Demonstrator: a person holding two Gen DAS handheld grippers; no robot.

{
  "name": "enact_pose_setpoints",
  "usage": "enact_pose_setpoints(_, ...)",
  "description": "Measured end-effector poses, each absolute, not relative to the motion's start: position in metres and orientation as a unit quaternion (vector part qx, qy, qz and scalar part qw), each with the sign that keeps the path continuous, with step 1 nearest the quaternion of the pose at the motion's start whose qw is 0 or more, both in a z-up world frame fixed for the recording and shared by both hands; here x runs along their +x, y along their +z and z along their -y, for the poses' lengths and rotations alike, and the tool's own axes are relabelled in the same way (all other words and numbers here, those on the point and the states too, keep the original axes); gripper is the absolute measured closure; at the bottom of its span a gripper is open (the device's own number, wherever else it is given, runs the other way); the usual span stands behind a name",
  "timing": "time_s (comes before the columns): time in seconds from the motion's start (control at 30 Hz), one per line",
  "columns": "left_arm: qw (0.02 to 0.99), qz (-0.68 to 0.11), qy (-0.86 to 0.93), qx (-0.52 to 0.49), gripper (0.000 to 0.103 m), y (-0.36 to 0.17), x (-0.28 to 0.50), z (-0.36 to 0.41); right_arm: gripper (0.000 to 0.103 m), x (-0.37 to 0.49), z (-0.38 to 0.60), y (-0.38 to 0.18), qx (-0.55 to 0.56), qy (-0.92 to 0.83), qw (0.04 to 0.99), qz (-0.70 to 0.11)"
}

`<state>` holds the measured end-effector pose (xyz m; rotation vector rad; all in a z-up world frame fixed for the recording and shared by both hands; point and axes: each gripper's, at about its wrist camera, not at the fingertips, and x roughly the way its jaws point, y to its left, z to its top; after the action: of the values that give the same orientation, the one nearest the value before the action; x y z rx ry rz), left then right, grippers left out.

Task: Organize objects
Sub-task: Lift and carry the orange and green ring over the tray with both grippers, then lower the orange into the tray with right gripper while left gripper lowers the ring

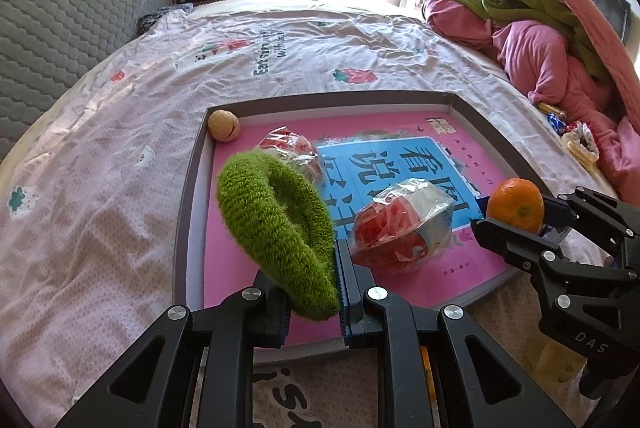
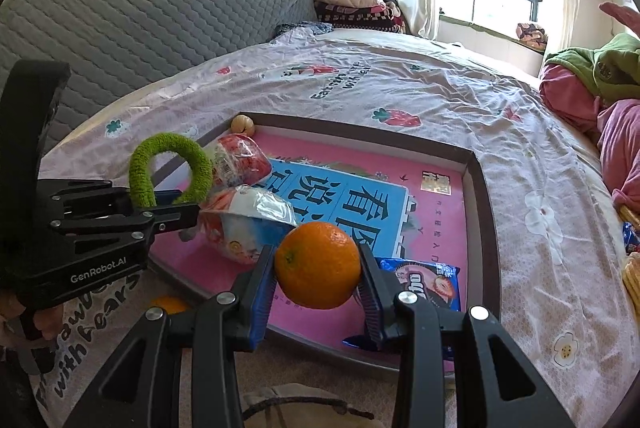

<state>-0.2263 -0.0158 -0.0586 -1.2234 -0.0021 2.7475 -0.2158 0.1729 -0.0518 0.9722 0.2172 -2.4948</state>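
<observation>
While both grippers hang over the near edge of the shallow tray (image 2: 478,188) on the bed, each has something in its grip. Nearest, the right gripper (image 2: 318,270) is clamped on an orange (image 2: 318,264), its blue pads pressed to either side, above the tray's near right part. Just under it lies a blue snack packet (image 2: 430,280) inside the tray. At the tray's near left side the left gripper (image 1: 316,292) is pinched tight on a fuzzy green ring (image 1: 276,232), which stands up from the jaws. Past them, mid-tray, sit two crinkly wrapped red snacks (image 2: 244,224), on a pink and blue sheet. Farthest, in the tray's back left corner, rests a small tan ball (image 1: 224,125), perhaps wooden
</observation>
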Motion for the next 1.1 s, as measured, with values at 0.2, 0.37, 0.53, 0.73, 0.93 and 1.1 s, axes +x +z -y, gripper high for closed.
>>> enact_pose_setpoints(0.2,0.065,0.000,0.910,-0.409,0.084,-0.059,-0.226,0.015,0.063,-0.215,-0.173,-0.053,0.352,-0.905,0.224,-0.081)
enact_pose_setpoints(0.37,0.065,0.000,0.907,-0.416,0.084,-0.065,-0.228,0.016,0.063,-0.215,-0.170,-0.058,0.358,-0.902,0.226,-0.088)
enact_pose_setpoints(0.53,0.067,0.001,0.900,-0.430,0.084,-0.073,-0.231,0.014,0.063,-0.217,-0.170,-0.062,0.366,-0.899,0.225,-0.090)
enact_pose_setpoints(0.73,0.066,0.006,0.899,-0.433,0.084,-0.076,-0.232,0.017,0.063,-0.219,-0.171,-0.067,0.377,-0.895,0.223,-0.084)
enact_pose_setpoints(0.93,0.076,0.032,0.892,-0.445,0.083,-0.076,-0.235,0.023,0.063,-0.219,-0.173,-0.068,0.380,-0.894,0.223,-0.078)
enact_pose_setpoints(1.1,0.078,0.044,0.889,-0.449,0.080,-0.077,-0.235,0.027,0.063,-0.221,-0.178,-0.068,0.387,-0.892,0.227,-0.060)
